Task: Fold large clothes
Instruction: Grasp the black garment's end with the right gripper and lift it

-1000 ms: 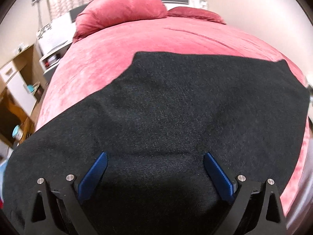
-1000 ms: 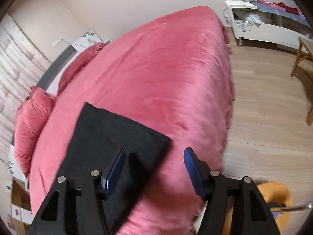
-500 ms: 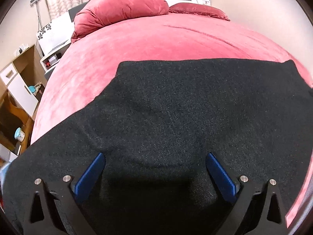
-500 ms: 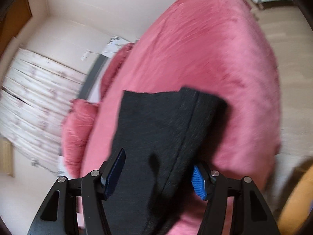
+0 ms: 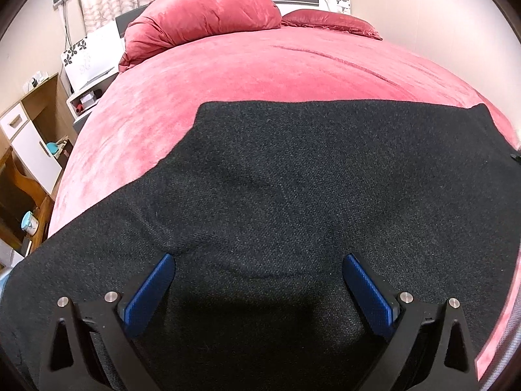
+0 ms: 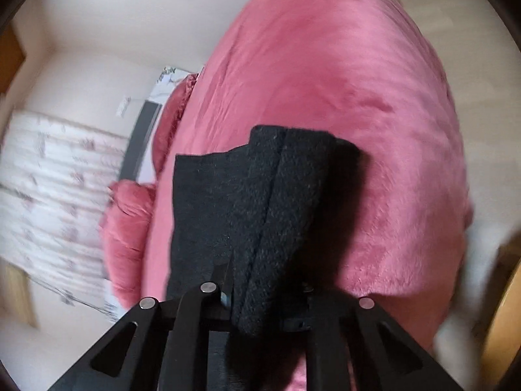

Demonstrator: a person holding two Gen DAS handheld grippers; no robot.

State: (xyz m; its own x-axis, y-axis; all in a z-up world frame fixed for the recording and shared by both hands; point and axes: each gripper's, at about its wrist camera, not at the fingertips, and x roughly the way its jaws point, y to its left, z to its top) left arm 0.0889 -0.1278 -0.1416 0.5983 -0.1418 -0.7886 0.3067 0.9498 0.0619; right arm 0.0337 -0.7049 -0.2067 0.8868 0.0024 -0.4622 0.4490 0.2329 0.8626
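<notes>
A black garment (image 5: 293, 195) lay spread flat across the near part of a bed with a pink cover (image 5: 276, 75), two pink pillows (image 5: 208, 9) at the far end. On the far left stood a wooden shelf unit (image 5: 35, 123); a teal object (image 5: 52, 147) sat in one of its compartments, and a teal-and-white cup (image 5: 29, 224) sat lower down. Only the left wrist view showed this furniture and the whole garment. The right wrist view, blurred, showed one bunched edge of the black garment (image 6: 260, 211) up close, with pale floor (image 6: 472, 32) past the bed. The left gripper (image 5: 259, 265) stood released, its blue fingers (image 5: 149, 290) wide apart above the cloth. The right gripper (image 6: 260, 293) was closing, its jaws pinching the thick fold of fabric.
</notes>
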